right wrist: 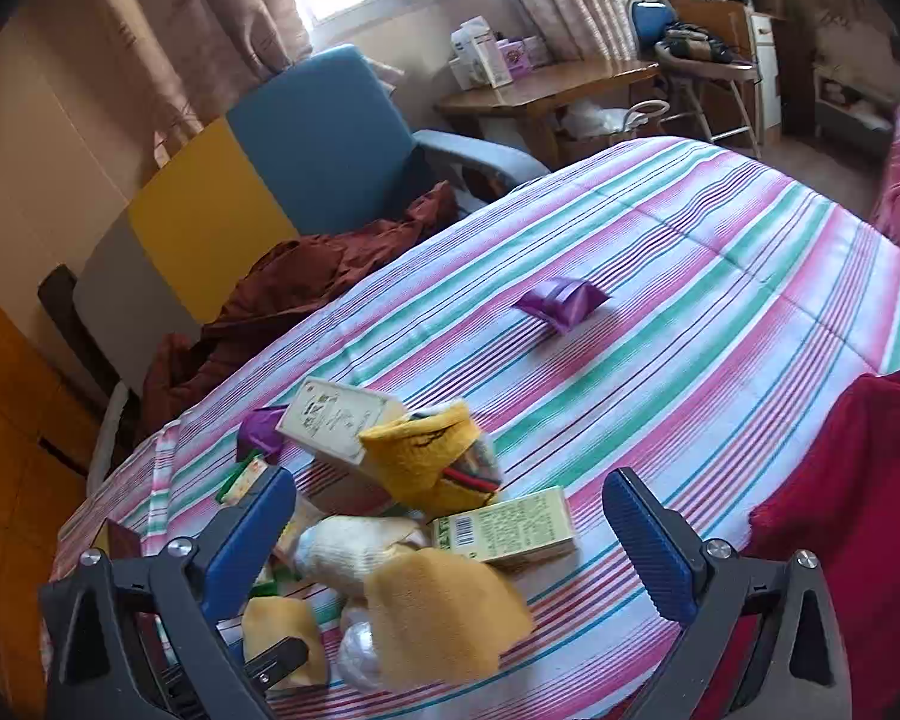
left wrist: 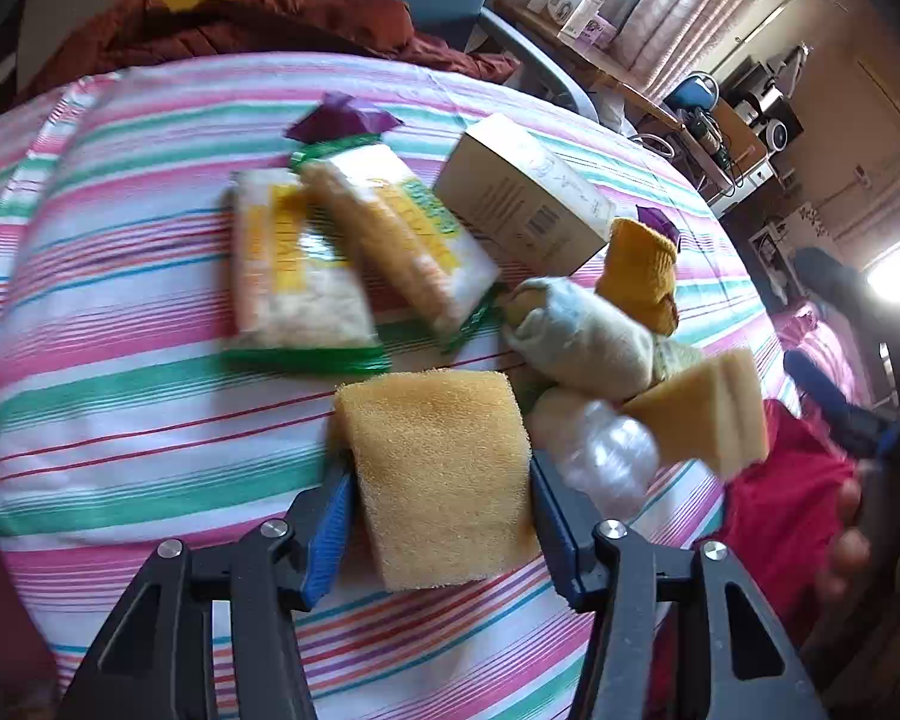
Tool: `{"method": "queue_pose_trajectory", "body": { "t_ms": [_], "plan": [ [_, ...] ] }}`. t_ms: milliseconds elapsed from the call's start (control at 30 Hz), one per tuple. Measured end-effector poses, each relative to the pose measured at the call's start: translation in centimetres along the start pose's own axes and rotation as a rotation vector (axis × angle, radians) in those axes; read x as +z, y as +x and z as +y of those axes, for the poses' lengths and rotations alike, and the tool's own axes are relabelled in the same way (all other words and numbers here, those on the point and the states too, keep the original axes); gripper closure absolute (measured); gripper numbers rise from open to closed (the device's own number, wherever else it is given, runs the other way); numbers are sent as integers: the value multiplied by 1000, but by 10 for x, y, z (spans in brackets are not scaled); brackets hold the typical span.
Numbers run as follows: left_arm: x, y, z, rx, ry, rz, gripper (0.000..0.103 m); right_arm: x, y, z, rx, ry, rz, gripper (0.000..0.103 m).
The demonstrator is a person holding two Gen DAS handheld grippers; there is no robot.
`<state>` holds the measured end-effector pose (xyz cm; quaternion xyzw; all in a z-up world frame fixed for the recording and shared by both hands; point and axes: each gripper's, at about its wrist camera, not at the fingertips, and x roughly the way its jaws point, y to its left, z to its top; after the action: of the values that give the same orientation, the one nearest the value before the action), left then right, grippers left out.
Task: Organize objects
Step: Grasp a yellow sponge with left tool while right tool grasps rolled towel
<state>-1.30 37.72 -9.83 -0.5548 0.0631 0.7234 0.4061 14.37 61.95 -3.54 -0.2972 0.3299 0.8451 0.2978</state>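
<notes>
In the left wrist view my left gripper [left wrist: 441, 480] is shut on a yellow sponge [left wrist: 438, 468], its blue pads against both sides, just above the striped bedspread [left wrist: 120, 396]. A second yellow sponge [left wrist: 708, 414] shows blurred to the right, beside a clear plastic item [left wrist: 606, 450]. Behind lie two green-edged packets [left wrist: 294, 276], a cardboard box [left wrist: 522, 192], a rolled pale sock [left wrist: 576, 336] and a yellow sock [left wrist: 639, 276]. My right gripper [right wrist: 450, 480] stands wide open over the pile, gripping nothing; the blurred sponge [right wrist: 444, 612] sits low between its fingers.
A purple pouch [right wrist: 561, 303] lies alone on the bedspread [right wrist: 690, 276]. A small cream-and-green box [right wrist: 504, 525] sits at the pile's right. Red cloth [right wrist: 858, 510] borders the right; a rust blanket [right wrist: 306, 276] and a blue chair [right wrist: 330, 132] stand at the far side. A person's hand [left wrist: 846, 534] shows.
</notes>
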Motion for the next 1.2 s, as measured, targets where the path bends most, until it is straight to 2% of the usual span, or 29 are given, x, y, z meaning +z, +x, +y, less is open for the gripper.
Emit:
{"method": "queue_pose_trajectory", "body": {
  "t_ms": [133,200,267,433,600,800,833,900,1033,1100,1200],
  "plan": [
    [-20,-21,10,29,87,-21,50,-1,-2,7,36,-26,-7,0],
    [-32,-32,17,87,138,-44,50,-2,-6,16,74,-64,-22,0],
    [-39,-38,24,113,158,-61,50,-6,-11,36,129,-158,-33,0],
    [-45,-40,36,93,128,-79,50,-31,-7,87,146,-430,-8,1],
    [-46,-38,35,93,128,-86,50,-47,16,107,87,-585,71,8],
    [-41,-32,45,28,69,-82,49,-55,70,120,-70,-803,258,18],
    [-42,-32,45,25,67,-86,49,-57,81,119,-97,-826,292,25],
    [-43,-33,45,25,70,-89,49,-57,95,112,-127,-830,332,39],
    [-44,-34,44,20,73,-96,50,-51,92,101,-90,-772,309,45],
    [-45,-36,43,16,71,-101,51,-43,83,98,-52,-738,278,52],
    [-46,-43,43,23,77,-110,51,-35,67,101,-7,-703,221,52]
  ]
}}
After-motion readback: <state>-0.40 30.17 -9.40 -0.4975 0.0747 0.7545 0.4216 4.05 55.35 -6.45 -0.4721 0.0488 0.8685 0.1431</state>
